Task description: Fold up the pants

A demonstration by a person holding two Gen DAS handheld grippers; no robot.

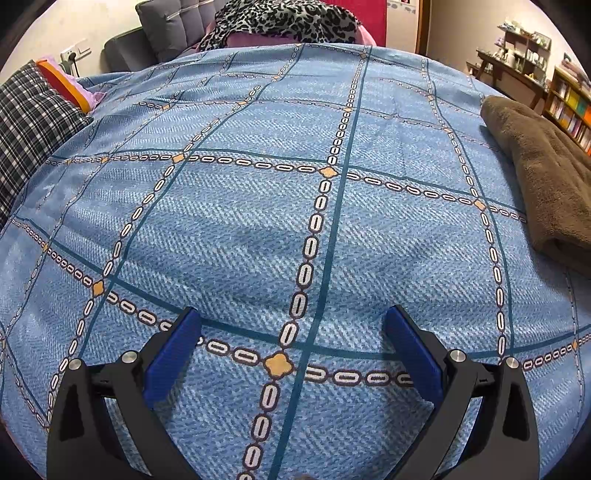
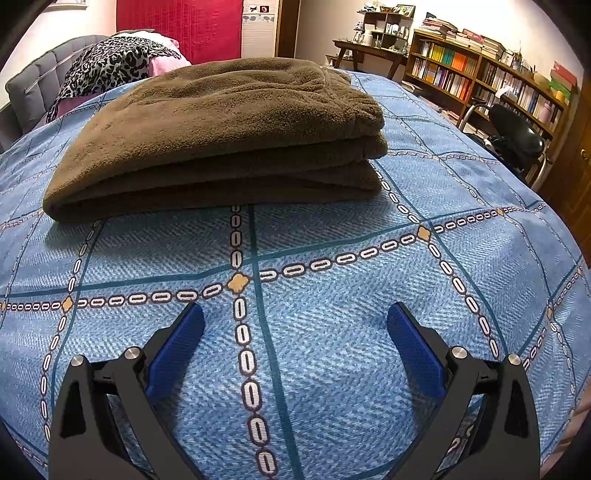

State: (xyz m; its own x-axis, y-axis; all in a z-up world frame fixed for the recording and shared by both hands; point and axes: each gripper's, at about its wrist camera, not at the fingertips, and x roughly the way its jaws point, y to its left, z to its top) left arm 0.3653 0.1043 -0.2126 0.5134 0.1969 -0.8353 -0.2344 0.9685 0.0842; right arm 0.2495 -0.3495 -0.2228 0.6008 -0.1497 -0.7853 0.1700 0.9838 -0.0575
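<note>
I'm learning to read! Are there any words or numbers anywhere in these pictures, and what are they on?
No word or number can be read here.
Book spines on the bookshelf: too small and blurred.
White panel with small stickers beside the red hanging: only tiny pictures, no legible text.
Blue bedspread, brown folded pants, both grippers: no writing on them.

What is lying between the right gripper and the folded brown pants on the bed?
Nothing visible. Between the open right gripper and the folded brown pants there is only bare blue patterned bedspread. The pants lie straight ahead of the fingers, not touching them.
</note>
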